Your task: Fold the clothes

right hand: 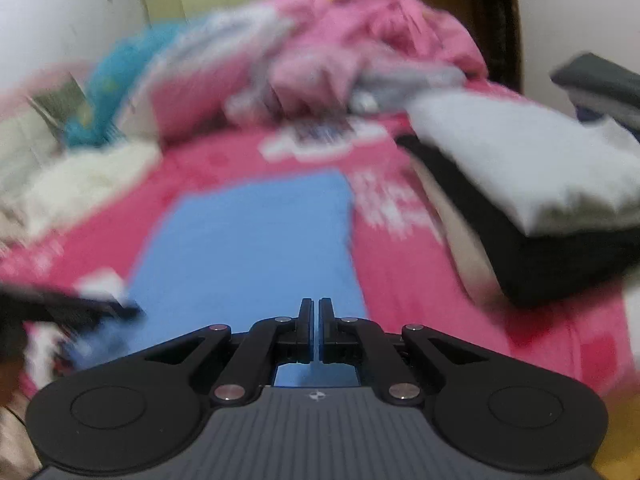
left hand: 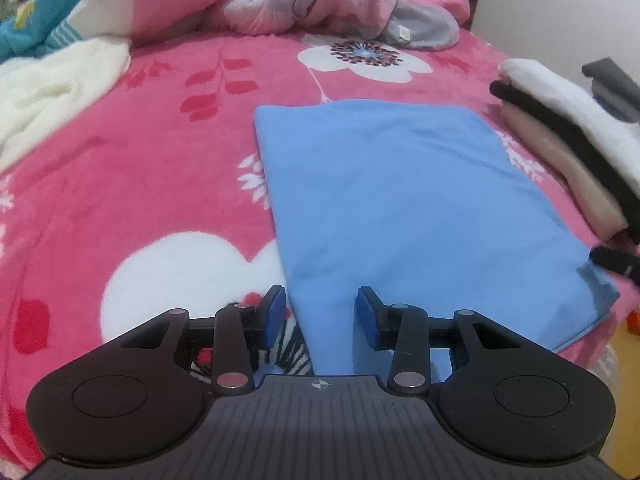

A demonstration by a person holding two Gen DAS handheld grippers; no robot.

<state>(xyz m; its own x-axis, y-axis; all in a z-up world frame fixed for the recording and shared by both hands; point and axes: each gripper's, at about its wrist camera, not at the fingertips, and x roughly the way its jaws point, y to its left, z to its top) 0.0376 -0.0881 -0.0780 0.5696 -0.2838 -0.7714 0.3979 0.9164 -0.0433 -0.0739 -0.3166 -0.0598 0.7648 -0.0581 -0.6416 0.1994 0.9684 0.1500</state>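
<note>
A light blue garment point(left hand: 416, 208) lies folded flat as a rectangle on the pink flowered blanket point(left hand: 132, 184). My left gripper point(left hand: 320, 312) is open, its blue-padded fingers just above the garment's near left edge, holding nothing. The right wrist view is motion-blurred. My right gripper point(right hand: 319, 328) is shut and appears empty, hovering over the near end of the blue garment point(right hand: 256, 248). The left gripper's finger shows blurred at the left of that view point(right hand: 80, 308).
A stack of folded clothes, white over black over beige point(left hand: 568, 148), lies at the bed's right edge point(right hand: 532, 196). A white fluffy cloth point(left hand: 52, 88) lies at left. A crumpled pink and grey quilt point(left hand: 332, 4) and a teal item point(left hand: 36, 8) lie at the back.
</note>
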